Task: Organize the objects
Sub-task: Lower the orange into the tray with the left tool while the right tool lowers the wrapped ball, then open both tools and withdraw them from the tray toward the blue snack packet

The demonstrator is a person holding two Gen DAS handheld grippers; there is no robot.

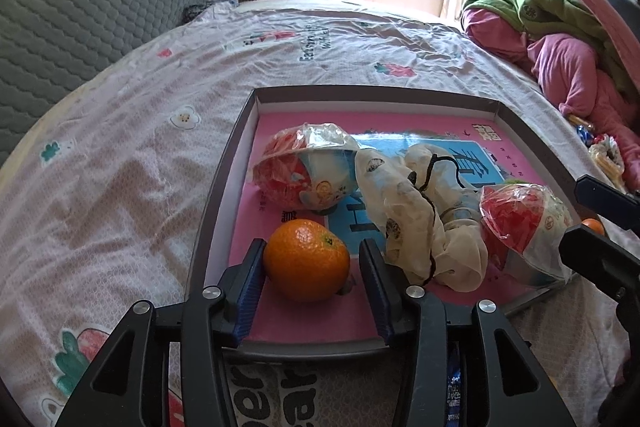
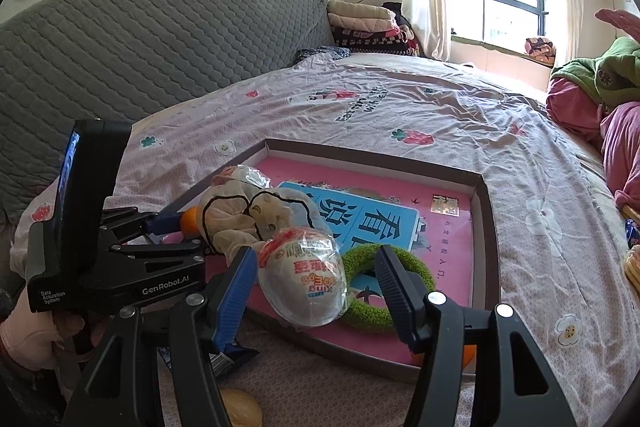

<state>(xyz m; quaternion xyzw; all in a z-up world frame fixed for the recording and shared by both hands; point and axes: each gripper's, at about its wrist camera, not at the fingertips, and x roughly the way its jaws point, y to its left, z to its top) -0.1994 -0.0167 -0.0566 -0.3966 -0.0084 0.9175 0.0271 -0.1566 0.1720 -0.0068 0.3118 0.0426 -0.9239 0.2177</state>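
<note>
A shallow box tray (image 1: 224, 163) with a pink printed bottom lies on the bed. In it are an orange (image 1: 306, 259), two wrapped toy eggs (image 1: 304, 171) (image 1: 524, 223) and a cream cloth bundle with black cord (image 1: 412, 211). My left gripper (image 1: 312, 281) is open with its fingers either side of the orange, not pressing it. In the right wrist view my right gripper (image 2: 316, 281) is open around a wrapped egg (image 2: 302, 281) that rests on the tray (image 2: 486, 211) beside a green ring (image 2: 416, 275). The left gripper (image 2: 160, 227) shows there at the left.
The bed has a pink flowered sheet (image 1: 120, 147) and a grey quilted headboard (image 2: 140, 47). Pink and green clothes (image 1: 560, 39) pile at the right. Another orange (image 2: 466, 355) lies outside the tray's near corner, and small snacks (image 1: 600, 151) lie at the right edge.
</note>
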